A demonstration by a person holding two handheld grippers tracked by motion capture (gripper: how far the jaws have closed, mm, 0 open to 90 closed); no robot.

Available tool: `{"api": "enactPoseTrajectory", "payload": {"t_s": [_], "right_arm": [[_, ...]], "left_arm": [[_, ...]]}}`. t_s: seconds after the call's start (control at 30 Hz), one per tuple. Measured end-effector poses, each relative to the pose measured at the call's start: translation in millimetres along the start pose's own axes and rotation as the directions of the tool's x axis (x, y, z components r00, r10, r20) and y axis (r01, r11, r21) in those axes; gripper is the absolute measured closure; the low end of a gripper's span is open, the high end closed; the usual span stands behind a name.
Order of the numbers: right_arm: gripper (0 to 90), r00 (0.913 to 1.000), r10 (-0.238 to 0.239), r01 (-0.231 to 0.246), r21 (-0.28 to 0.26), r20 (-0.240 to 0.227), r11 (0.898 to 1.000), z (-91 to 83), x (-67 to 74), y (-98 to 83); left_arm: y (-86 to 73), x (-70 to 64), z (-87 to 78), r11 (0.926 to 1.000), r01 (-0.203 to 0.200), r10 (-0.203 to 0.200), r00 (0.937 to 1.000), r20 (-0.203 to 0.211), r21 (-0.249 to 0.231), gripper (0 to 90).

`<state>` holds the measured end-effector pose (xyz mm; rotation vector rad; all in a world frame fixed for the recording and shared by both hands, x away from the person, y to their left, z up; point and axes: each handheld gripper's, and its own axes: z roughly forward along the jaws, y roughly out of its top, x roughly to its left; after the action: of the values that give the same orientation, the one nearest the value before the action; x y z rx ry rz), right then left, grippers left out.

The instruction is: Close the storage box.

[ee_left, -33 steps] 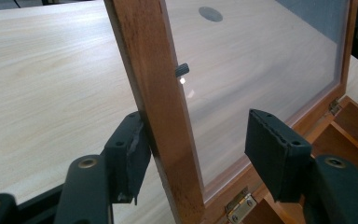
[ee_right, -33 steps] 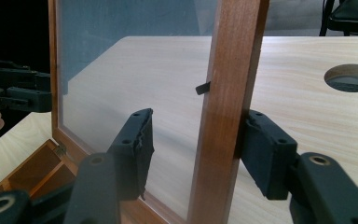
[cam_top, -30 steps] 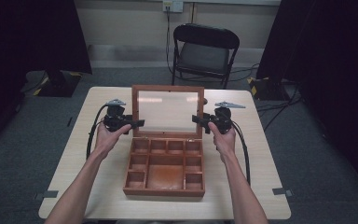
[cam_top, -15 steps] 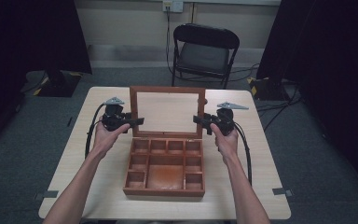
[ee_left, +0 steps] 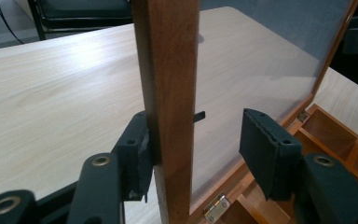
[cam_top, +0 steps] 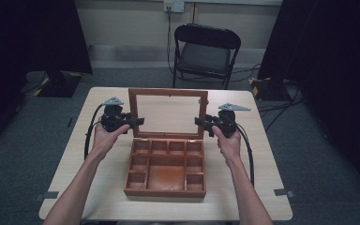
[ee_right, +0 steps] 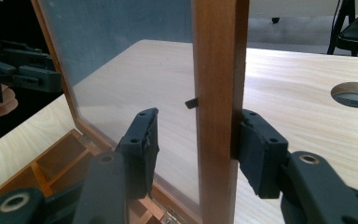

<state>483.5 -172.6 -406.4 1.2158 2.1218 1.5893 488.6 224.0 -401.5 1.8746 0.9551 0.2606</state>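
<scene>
Wooden compartment box (cam_top: 165, 166) at the centre of a light wooden table (cam_top: 262, 154), its glass-paned lid (cam_top: 168, 114) raised upright on the rear hinges. At left, the left gripper (cam_top: 138, 122) straddles the lid's left frame rail (ee_left: 168, 93): 1 pad touches the rail's outer face, the other stands clear of the glass; its jaws have just been closing. At right, the right gripper (cam_top: 198, 122) brackets the right frame rail (ee_right: 219, 93) likewise, 1 pad against the wood, the other apart from it. A folding chair (cam_top: 205, 49) stands beyond the table.
</scene>
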Motion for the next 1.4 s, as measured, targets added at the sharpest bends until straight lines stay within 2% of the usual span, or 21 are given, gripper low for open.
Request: {"api": "enactPoseTrajectory", "payload": {"t_s": [0.23,0.47,0.6,0.73,0.9,0.97,1.1,1.23,1.4], "right_arm": [[50.7,0.9998,-0.021,0.021,0.0,-0.007,1.0,-2.8,4.7,-0.1],[50.3,0.9997,-0.022,0.022,-0.003,-0.006,1.0,-3.3,8.5,0.5],[49.1,0.9996,-0.028,0.028,0.0,-0.002,1.0,-3.4,11.0,0.7],[49.0,0.9996,-0.026,0.026,-0.001,-0.008,1.0,-3.6,11.7,1.1],[45.6,0.9995,-0.03,0.03,0.002,-0.012,1.0,-2.4,15.2,1.7],[45.0,0.9995,-0.029,0.029,0.001,-0.012,1.0,-1.9,16.0,1.8],[44.4,0.9997,-0.022,0.022,0.001,-0.014,1.0,-3.0,16.9,1.7],[45.5,0.9996,-0.029,0.029,0.004,-0.004,1.0,-4.4,19.8,1.1],[45.9,0.9996,-0.023,0.023,-0.002,-0.013,1.0,-7.6,20.7,-1.2]], "left_arm": [[-0.1,-5.6,-6.1,0.9992,-0.04,0.04,0.9992,-0.004,0.0,47.0],[-2.1,-6.4,-9.1,0.9992,-0.039,0.039,0.9992,0.005,-0.012,47.8],[-3.5,-8.3,-9.6,0.9989,-0.038,0.038,0.9992,-0.012,-0.027,51.1],[-3.8,-8.3,-10.8,0.9991,-0.03,0.03,0.9995,-0.002,-0.029,52.2],[-3.9,-8.0,-13.5,0.9985,-0.052,0.052,0.9986,0.001,-0.019,55.1],[-4.6,-7.8,-13.5,0.999,-0.039,0.039,0.9992,0.008,-0.023,55.1],[-5.0,-7.8,-14.8,0.9985,-0.05,0.05,0.9986,0.014,-0.022,55.1],[-6.1,-9.2,-16.1,0.9988,-0.044,0.045,0.9987,0.025,-0.022,53.0],[-6.6,-13.4,-16.4,0.9989,-0.043,0.044,0.9986,0.028,-0.019,49.3]]}}
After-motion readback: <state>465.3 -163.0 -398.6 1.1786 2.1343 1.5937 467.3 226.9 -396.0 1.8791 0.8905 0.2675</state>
